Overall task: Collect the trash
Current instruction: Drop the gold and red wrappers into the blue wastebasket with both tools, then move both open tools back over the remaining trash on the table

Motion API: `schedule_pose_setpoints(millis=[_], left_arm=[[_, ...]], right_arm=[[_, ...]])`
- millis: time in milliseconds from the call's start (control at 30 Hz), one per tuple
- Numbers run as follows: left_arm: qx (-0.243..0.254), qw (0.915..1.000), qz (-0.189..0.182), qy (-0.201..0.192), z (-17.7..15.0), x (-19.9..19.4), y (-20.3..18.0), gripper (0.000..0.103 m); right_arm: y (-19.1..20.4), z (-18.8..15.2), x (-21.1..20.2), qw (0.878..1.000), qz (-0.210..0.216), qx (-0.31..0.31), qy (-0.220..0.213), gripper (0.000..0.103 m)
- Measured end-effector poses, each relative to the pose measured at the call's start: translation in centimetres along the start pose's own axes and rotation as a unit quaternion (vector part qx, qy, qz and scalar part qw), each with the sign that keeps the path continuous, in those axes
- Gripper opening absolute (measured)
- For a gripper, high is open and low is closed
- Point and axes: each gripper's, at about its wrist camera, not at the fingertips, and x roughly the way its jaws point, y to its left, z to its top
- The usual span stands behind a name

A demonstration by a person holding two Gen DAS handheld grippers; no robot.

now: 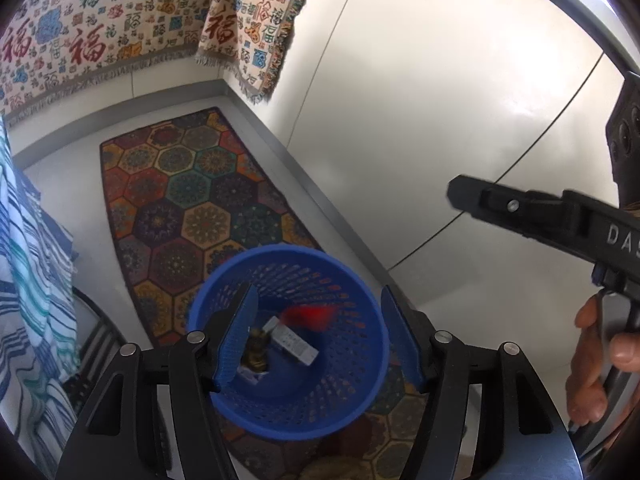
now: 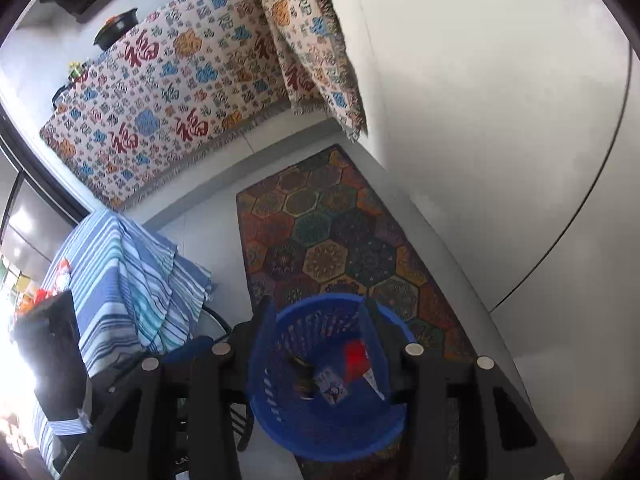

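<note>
A blue mesh trash basket [image 1: 352, 376] stands on a patterned rug, seen from above in both views [image 2: 276, 392]. Inside it lie a grey-white box [image 1: 296, 342], a brown-gold crumpled piece [image 1: 256, 354] and a red wrapper [image 1: 308, 314], blurred as if moving; the red wrapper also shows in the right wrist view [image 2: 356, 360]. My left gripper [image 1: 320, 340] is open and empty above the basket. My right gripper [image 2: 320, 344] is open and empty above the basket; its body shows at the right of the left wrist view [image 1: 560, 216], held by a hand.
The hexagon-patterned rug [image 1: 192, 200] lies along a white wall [image 1: 440, 100]. A blue striped cloth [image 2: 132, 280] covers furniture on the left. A cloth with red characters [image 2: 160, 92] hangs at the back. A black bag [image 2: 52, 344] stands at the left.
</note>
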Motion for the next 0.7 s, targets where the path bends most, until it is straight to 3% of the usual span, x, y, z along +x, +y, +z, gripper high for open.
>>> schedule_pose_setpoints(millis=[167, 233, 400, 567, 700], left_arm=[[-0.003, 0.9997, 0.006, -0.025, -0.7, -3.3, 0.2, 0.073], [-0.003, 0.9989, 0.015, -0.045, -1.4, -6.0, 0.4, 0.079], [-0.01, 0.9957, 0.051, -0.077, -4.0, -13.0, 2.3, 0.09], [-0.03, 0.9877, 0.127, -0.086, -8.0, -18.5, 6.6, 0.091], [-0.064, 0.972, 0.213, -0.077, -11.8, -21.8, 12.0, 0.091]], right_arm=[[0.6, 0.8, -1.6, 0.999, -0.022, -0.008, -0.031, 0.046], [1.4, 1.1, -2.5, 0.998, -0.024, -0.017, -0.049, 0.057], [4.1, 1.4, -3.2, 0.996, -0.026, -0.044, -0.071, 0.066], [9.3, 0.5, -3.6, 0.992, 0.001, -0.099, -0.084, 0.067], [15.5, -1.7, -3.1, 0.983, 0.036, -0.166, -0.074, 0.066]])
